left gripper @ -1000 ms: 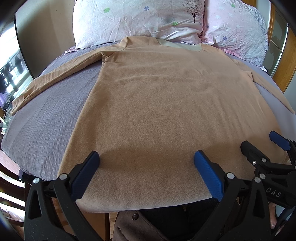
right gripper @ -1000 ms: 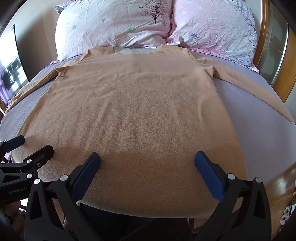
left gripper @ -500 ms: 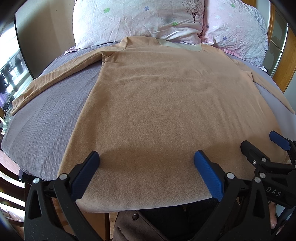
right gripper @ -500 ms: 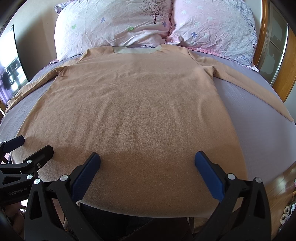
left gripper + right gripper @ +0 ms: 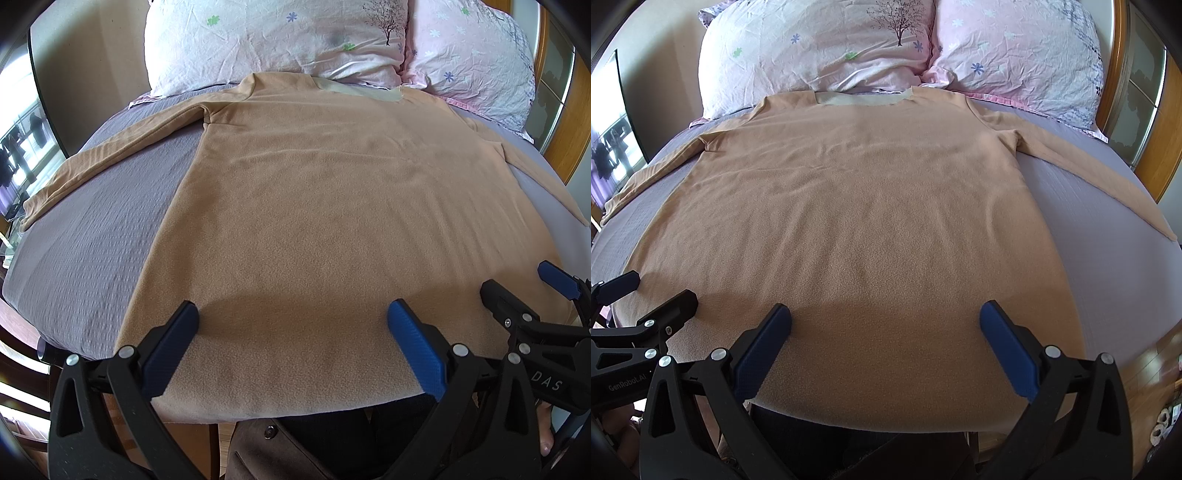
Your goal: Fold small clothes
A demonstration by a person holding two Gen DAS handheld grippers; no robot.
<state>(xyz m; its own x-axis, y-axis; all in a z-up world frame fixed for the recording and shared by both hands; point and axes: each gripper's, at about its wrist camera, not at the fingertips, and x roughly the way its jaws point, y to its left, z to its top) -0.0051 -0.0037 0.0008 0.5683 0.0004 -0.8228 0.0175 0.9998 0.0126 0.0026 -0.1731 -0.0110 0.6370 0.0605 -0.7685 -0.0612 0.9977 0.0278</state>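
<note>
Bed point(image 5: 1108, 258): tan shirt point(image 5: 857, 229), 2 pillows point(image 5: 820, 48)

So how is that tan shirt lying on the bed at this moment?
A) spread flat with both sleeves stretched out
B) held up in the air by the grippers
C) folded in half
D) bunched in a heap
A: the tan shirt lies flat on the purple bedsheet, sleeves out to each side, while the left gripper and right gripper are open, holding nothing.

A tan long-sleeved shirt point(image 5: 857, 229) lies flat on a lavender bed point(image 5: 1108, 258), collar toward two floral pillows point(image 5: 820, 44), sleeves spread to both sides. The right gripper point(image 5: 884, 347) hovers over the shirt's near hem, blue-padded fingers point(image 5: 1008, 350) spread wide. The left gripper point(image 5: 657, 291) sits at the left edge.
</note>
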